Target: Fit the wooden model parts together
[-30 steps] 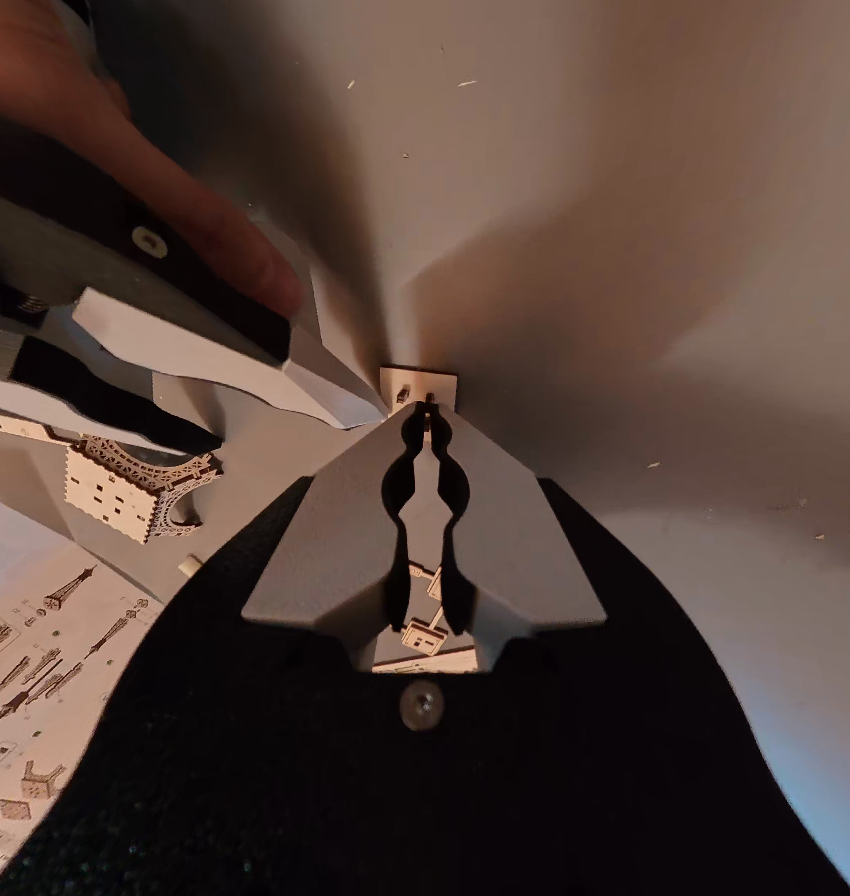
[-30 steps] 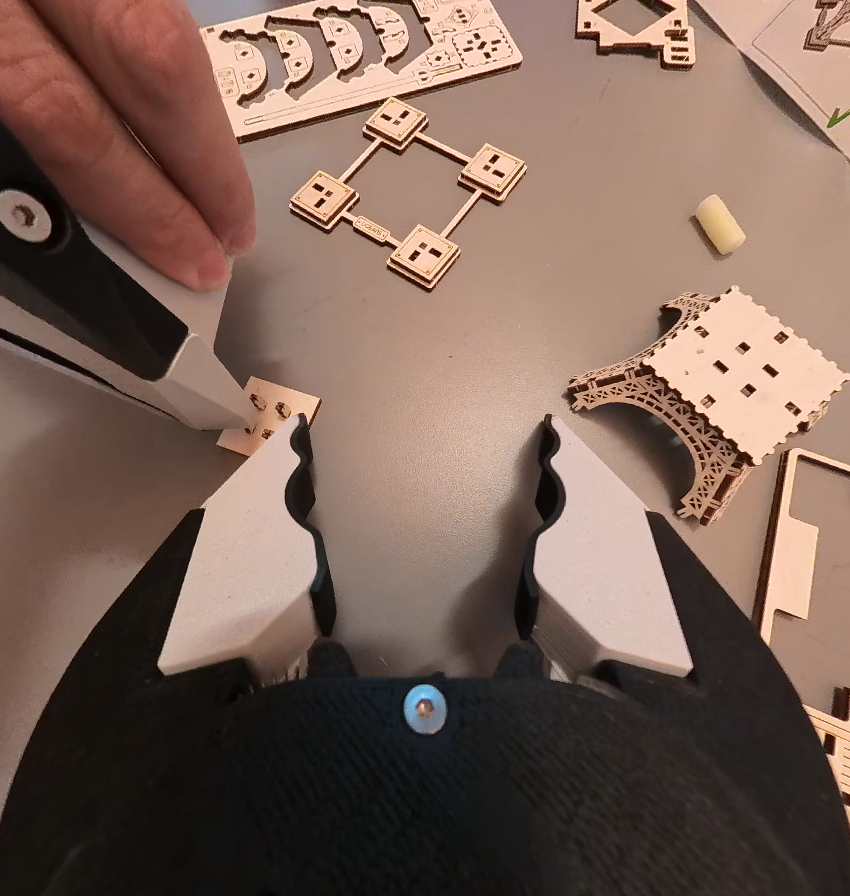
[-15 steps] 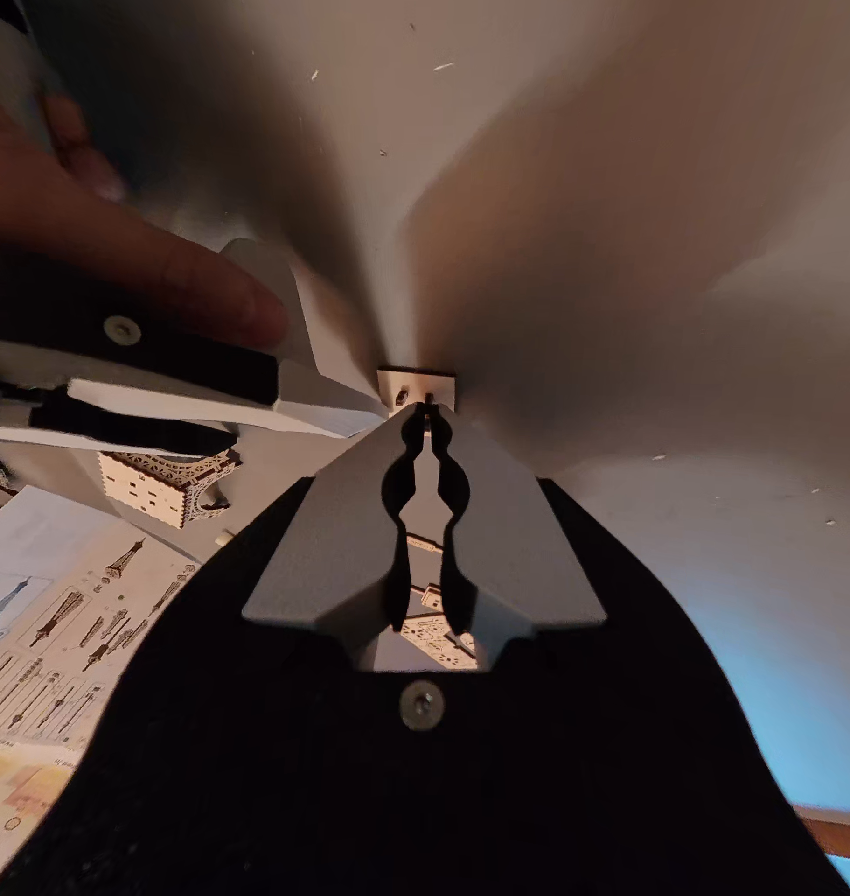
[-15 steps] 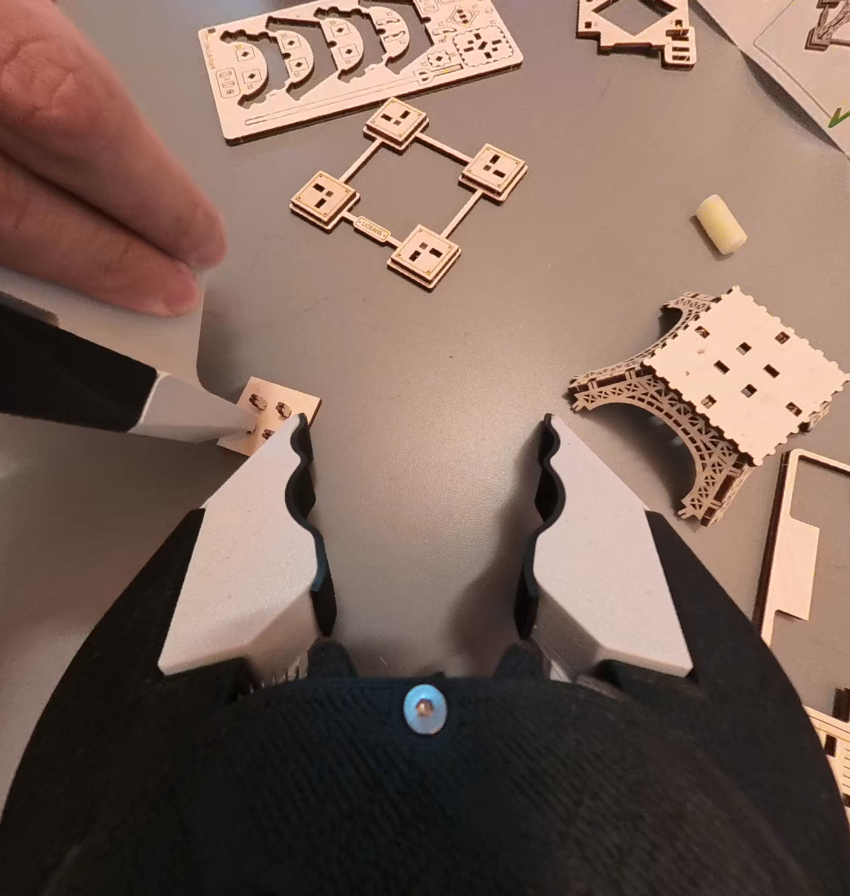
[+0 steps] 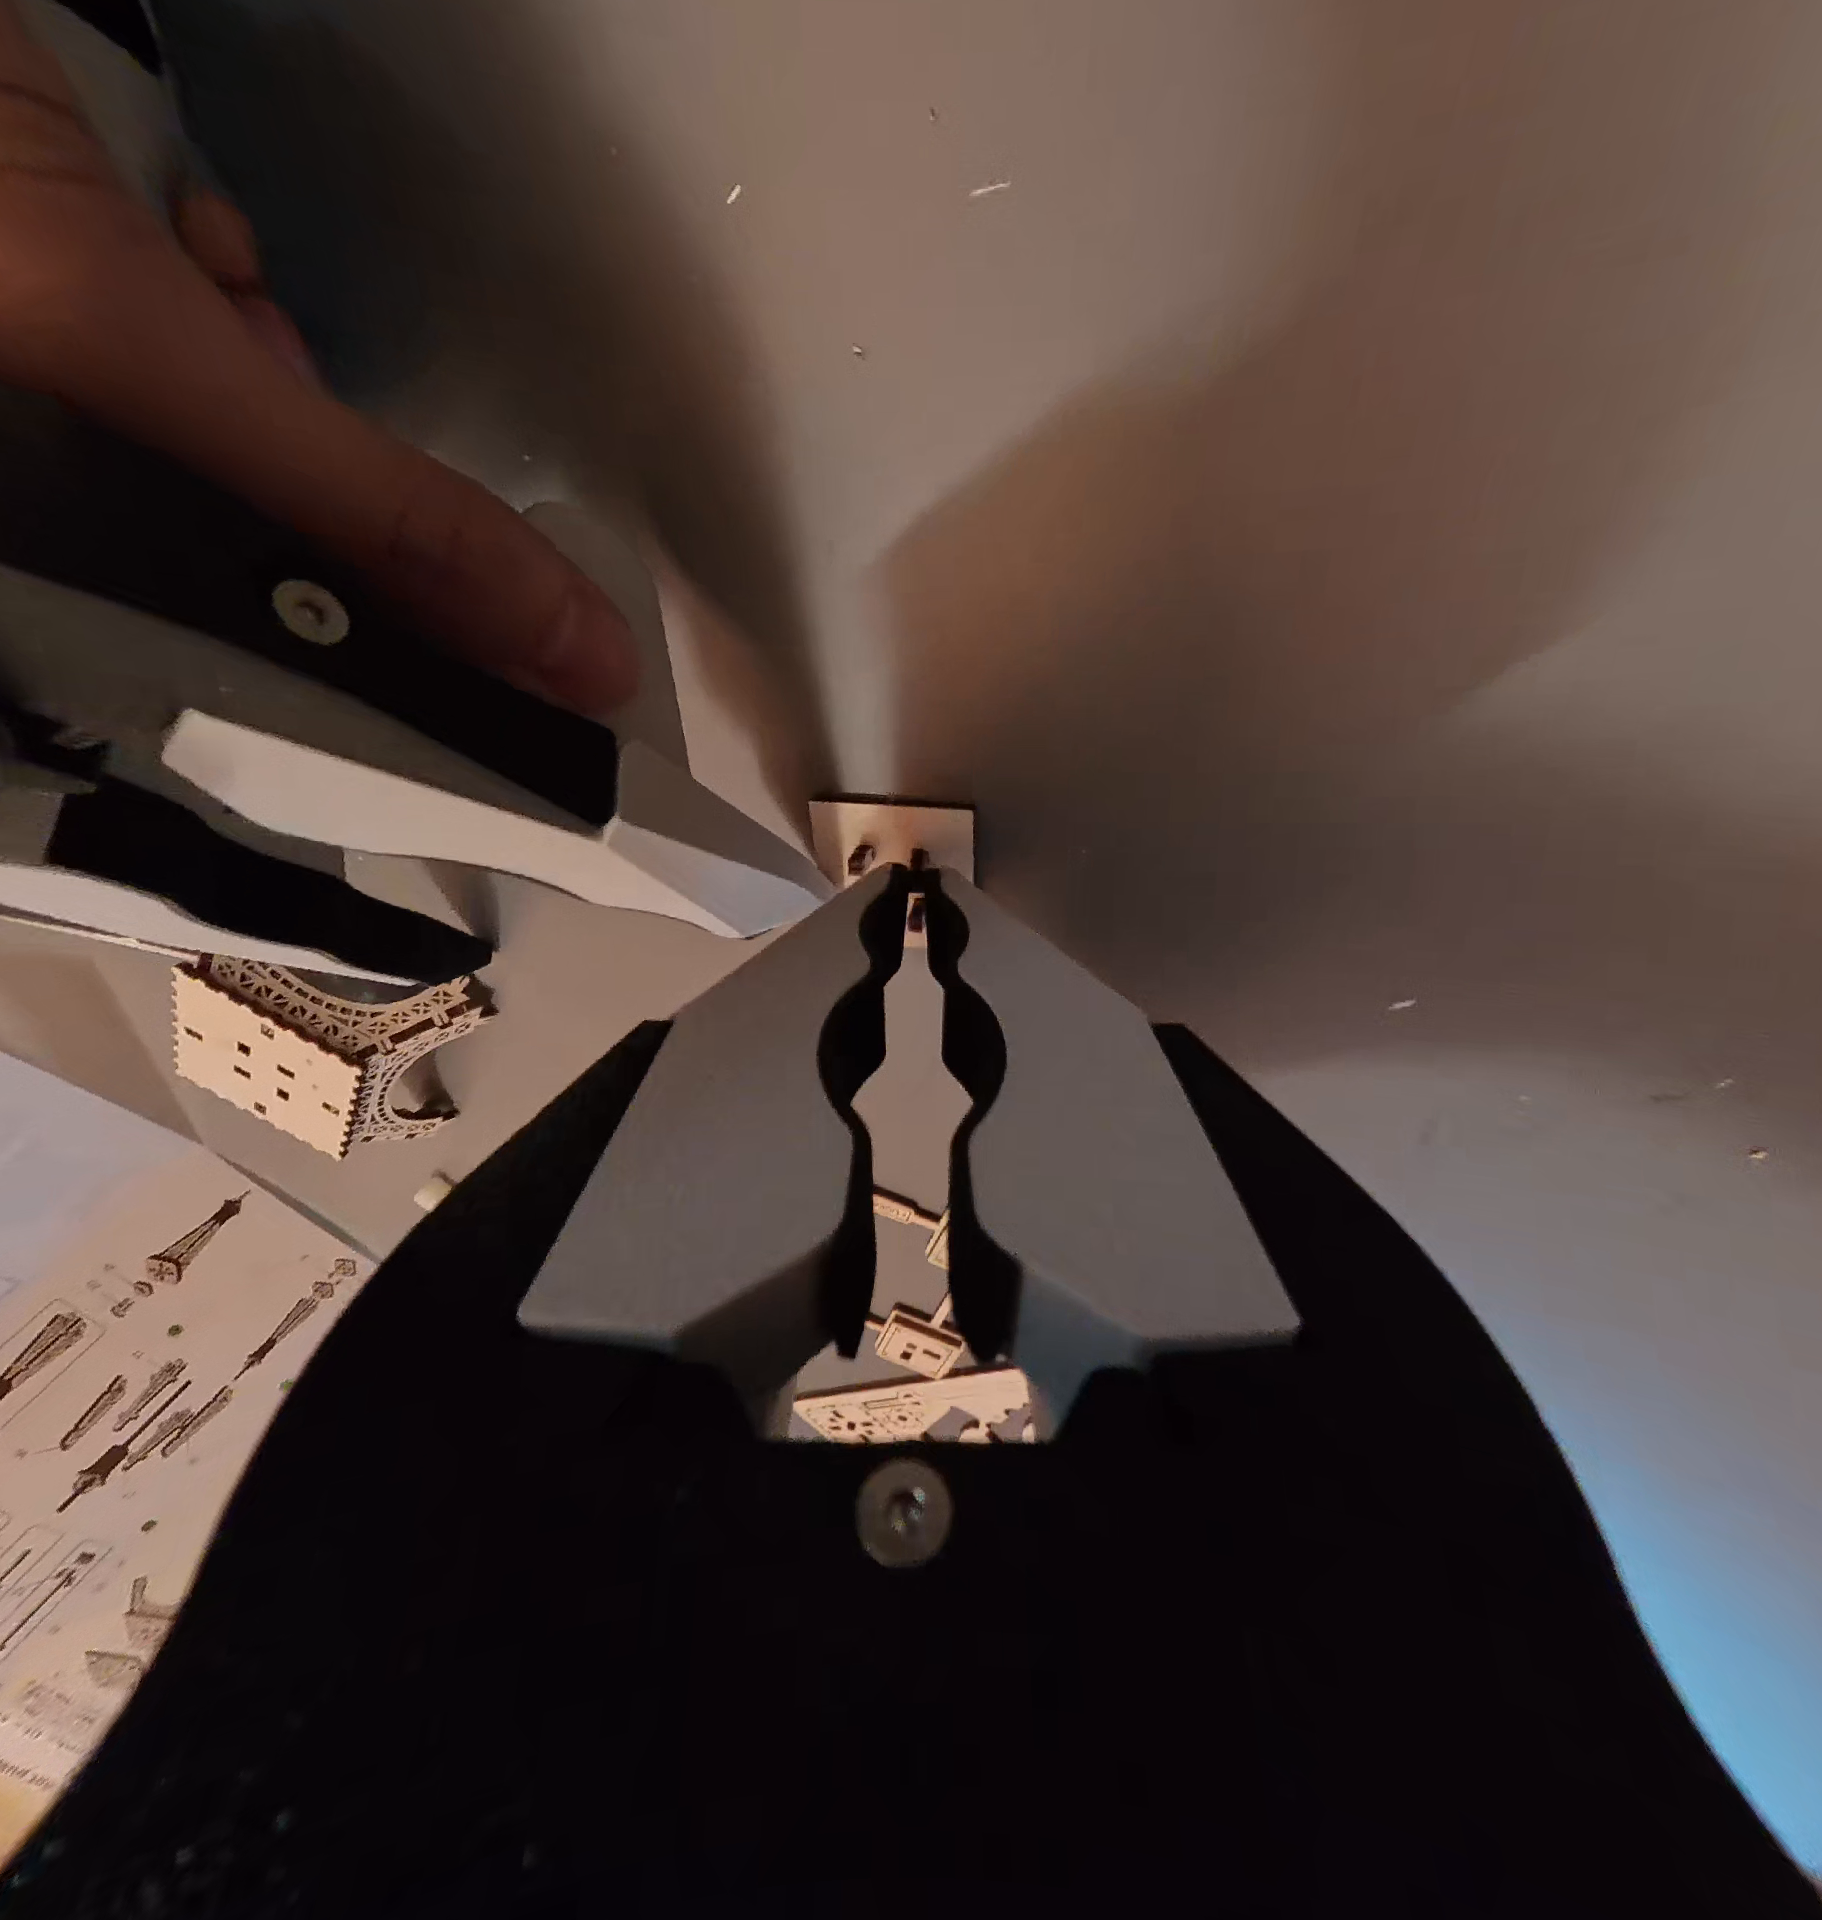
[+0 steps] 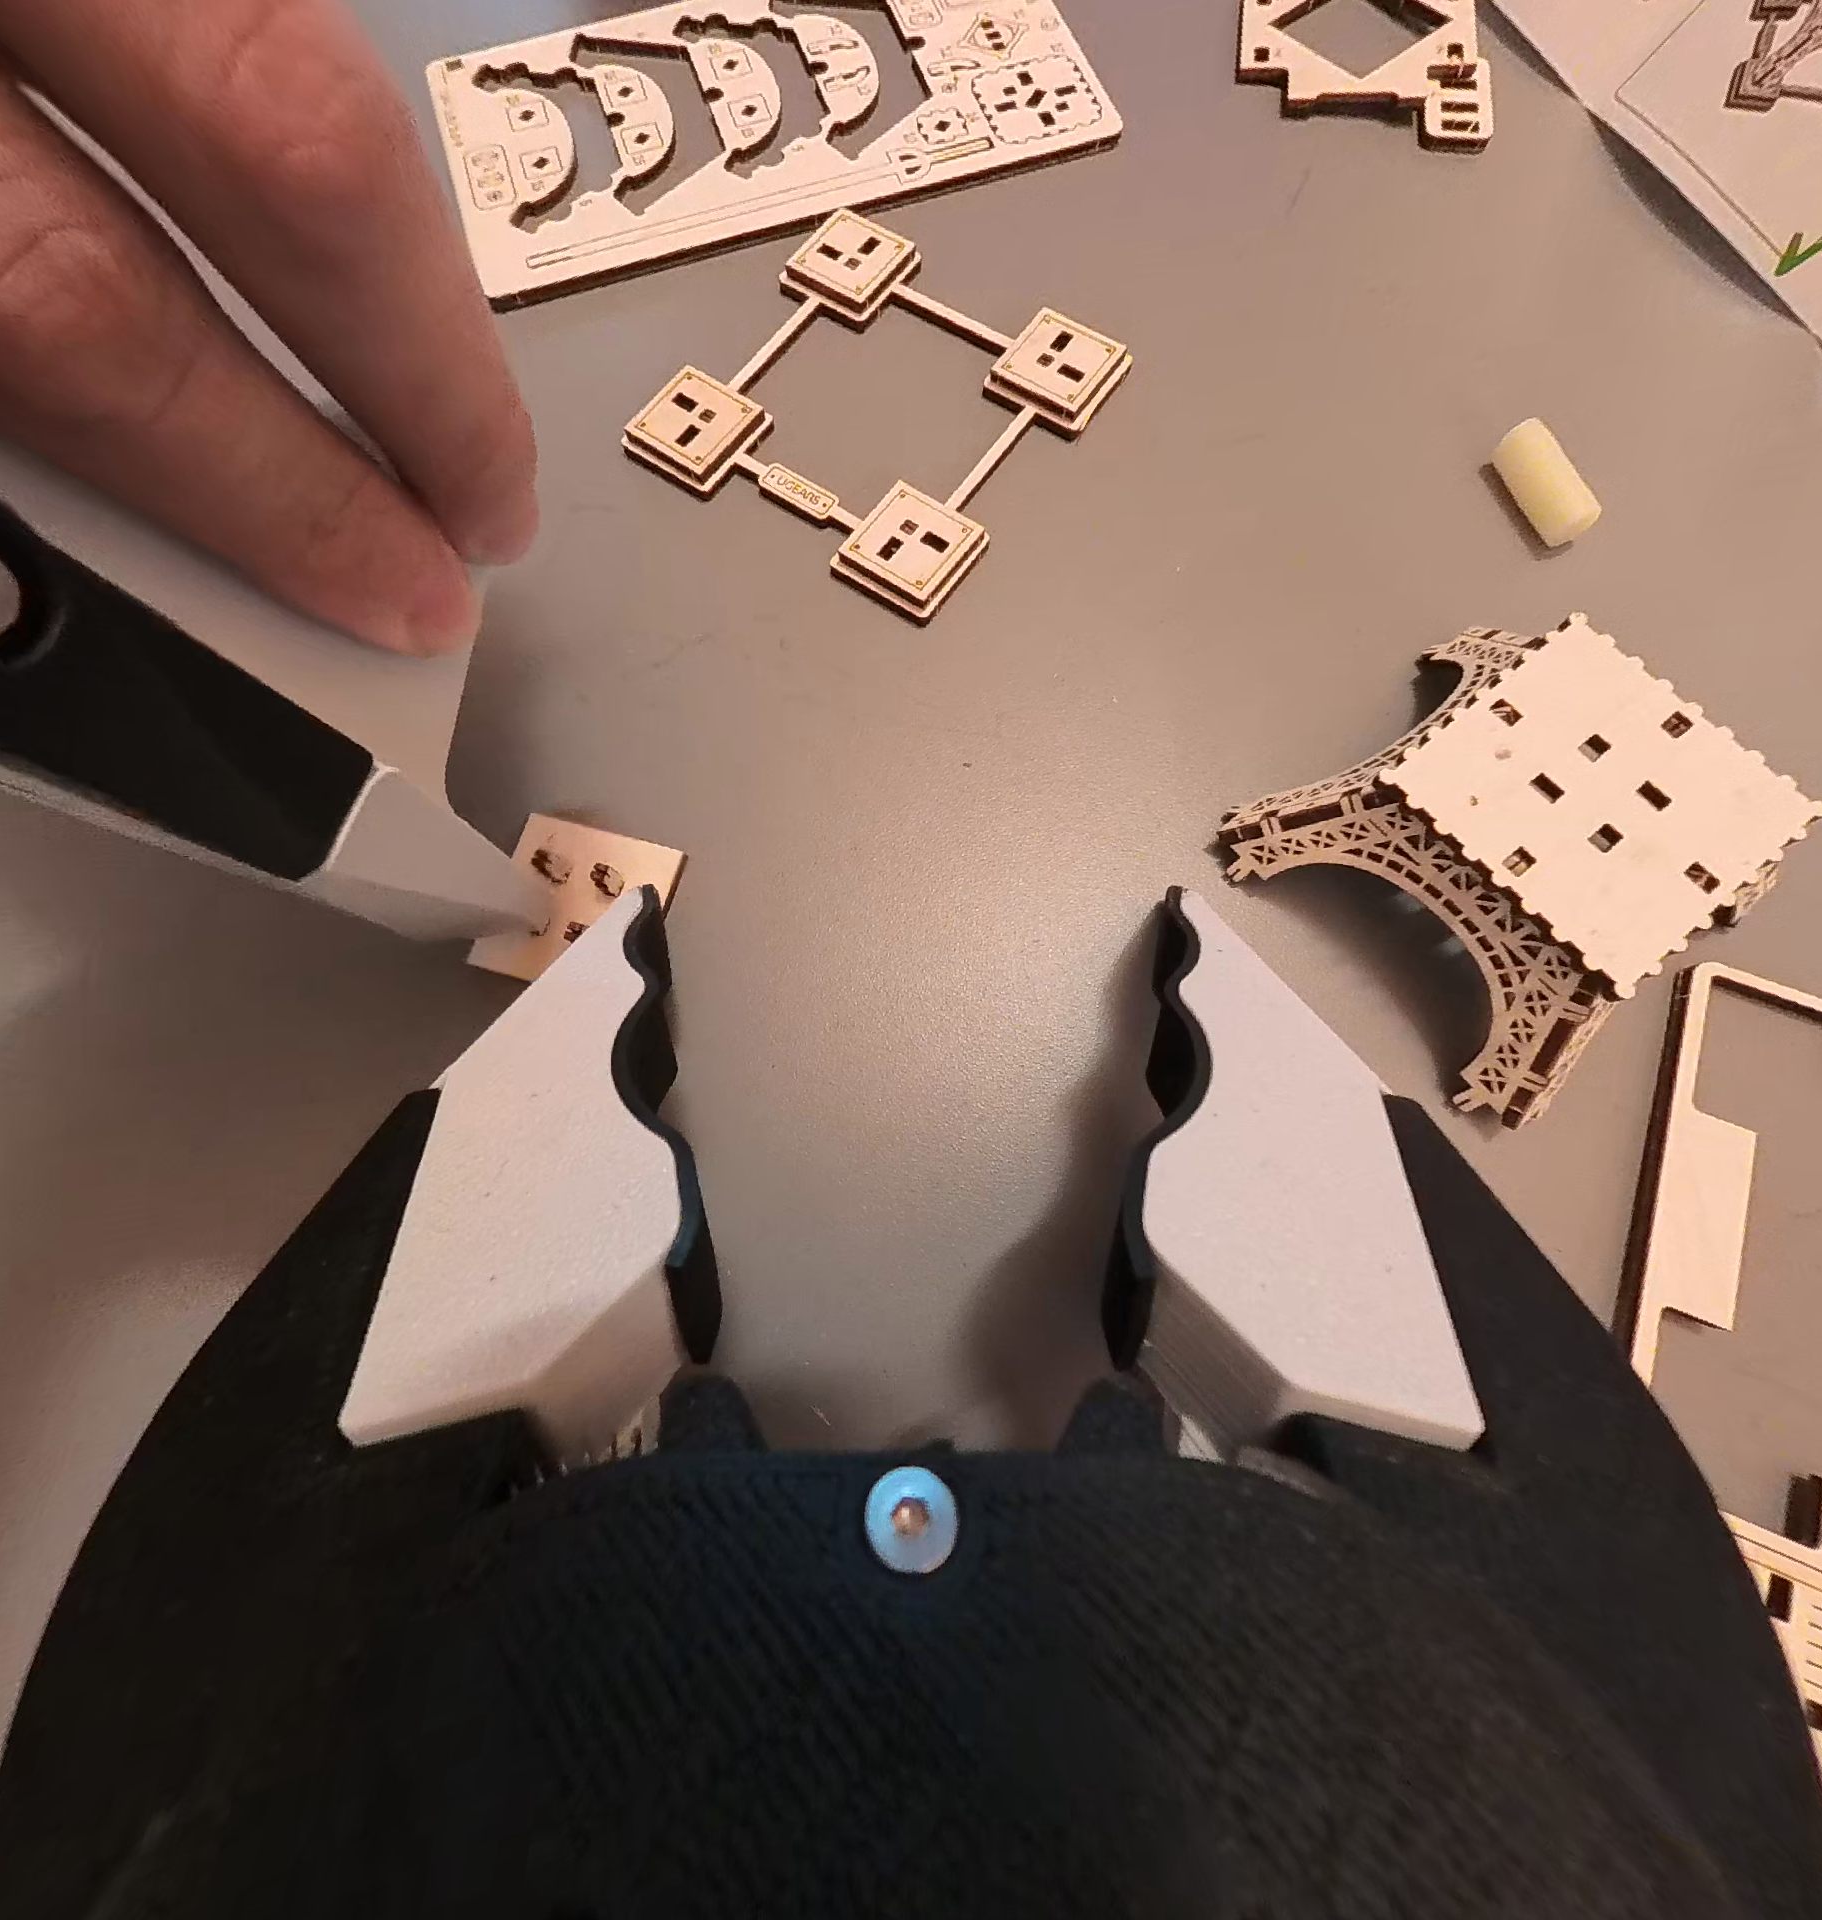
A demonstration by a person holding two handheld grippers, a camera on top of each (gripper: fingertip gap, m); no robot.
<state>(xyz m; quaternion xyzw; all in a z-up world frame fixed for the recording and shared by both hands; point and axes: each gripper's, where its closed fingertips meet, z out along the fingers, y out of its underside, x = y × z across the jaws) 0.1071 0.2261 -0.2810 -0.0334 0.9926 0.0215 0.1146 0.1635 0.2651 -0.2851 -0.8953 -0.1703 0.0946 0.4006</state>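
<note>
On the grey bench [image 6: 886, 748], the right tool [image 6: 907, 914] is hovering wide apart and empty, its left fingertip touching the small wooden square [image 6: 616, 868]. The left tool [image 5: 912, 883] is pinching nearly closed on that square's edge, tilted steeper than half a second ago. The tower base [image 6: 1551, 831] is lying on its side near the four-pad frame [image 6: 876, 416], whose tag bears tiny lettering.
</note>
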